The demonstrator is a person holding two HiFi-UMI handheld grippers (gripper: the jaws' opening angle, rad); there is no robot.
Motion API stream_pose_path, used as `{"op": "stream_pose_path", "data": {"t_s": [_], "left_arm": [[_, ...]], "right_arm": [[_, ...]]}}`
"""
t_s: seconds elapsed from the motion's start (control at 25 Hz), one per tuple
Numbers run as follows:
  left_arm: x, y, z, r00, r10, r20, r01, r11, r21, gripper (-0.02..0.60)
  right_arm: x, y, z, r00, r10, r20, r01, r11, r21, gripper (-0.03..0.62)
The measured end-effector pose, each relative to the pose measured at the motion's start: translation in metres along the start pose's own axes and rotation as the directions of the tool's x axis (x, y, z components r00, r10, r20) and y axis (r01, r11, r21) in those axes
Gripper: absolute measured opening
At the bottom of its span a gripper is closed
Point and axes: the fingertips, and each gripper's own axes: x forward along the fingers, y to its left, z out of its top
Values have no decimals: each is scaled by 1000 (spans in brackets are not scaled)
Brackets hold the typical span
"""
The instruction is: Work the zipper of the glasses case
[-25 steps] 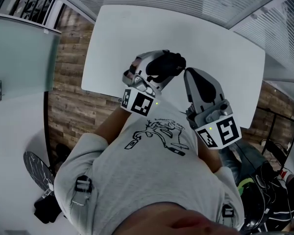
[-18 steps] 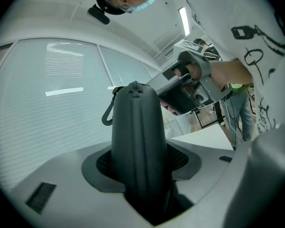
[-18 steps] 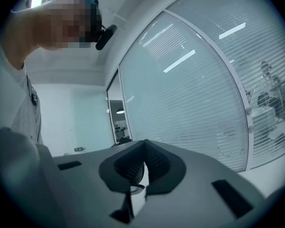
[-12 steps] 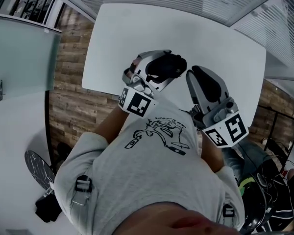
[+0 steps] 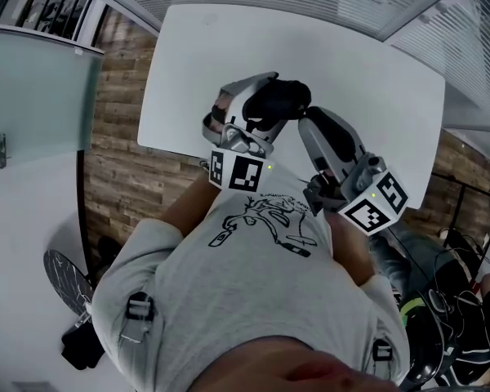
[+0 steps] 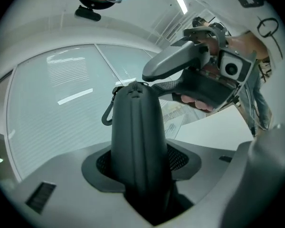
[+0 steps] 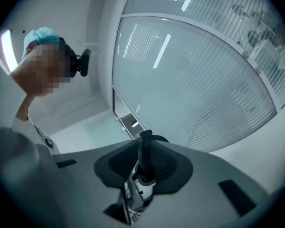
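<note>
Black glasses case (image 6: 135, 122) held fast by left gripper (image 6: 136, 172) fingers. Right gripper (image 5: 304, 116) fingers, beside the case's top, have just been opening round a thin strip (image 7: 145, 148). Likely best to pinch it squarely before pulling.

1. From the head view, the left gripper (image 5: 265, 95) covers part of the glasses case (image 5: 284, 103), and its zipper is too small to see.
2. The case's lower end vanishes between that gripper's jaws.
3. A dark strap (image 7: 145, 148) drops into shadow between the jaws, which have just been opening, of the right gripper (image 5: 304, 119).
</note>
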Motion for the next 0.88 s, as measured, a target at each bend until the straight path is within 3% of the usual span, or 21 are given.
{"op": "stream_pose_path", "data": {"t_s": [0.16, 0.44, 0.72, 0.88], "left_arm": [[0, 0, -2, 1000, 5, -18, -5, 1000, 6, 249], [-1, -1, -4, 999, 23, -40, -19, 994, 107, 245], [-6, -1, -8, 999, -13, -38, 16, 995, 98, 245], [-6, -4, -4, 999, -49, -18, 50, 995, 82, 245]], "right_arm": [[1, 1, -1, 1000, 20, 12, -21, 998, 58, 91], [-2, -5, -4, 1000, -13, -7, 13, 1000, -2, 46], [-4, 4, 0, 999, -35, -17, 32, 983, -181, 8], [-4, 9, 0, 997, -69, -43, 51, 942, -331, 8]]}}
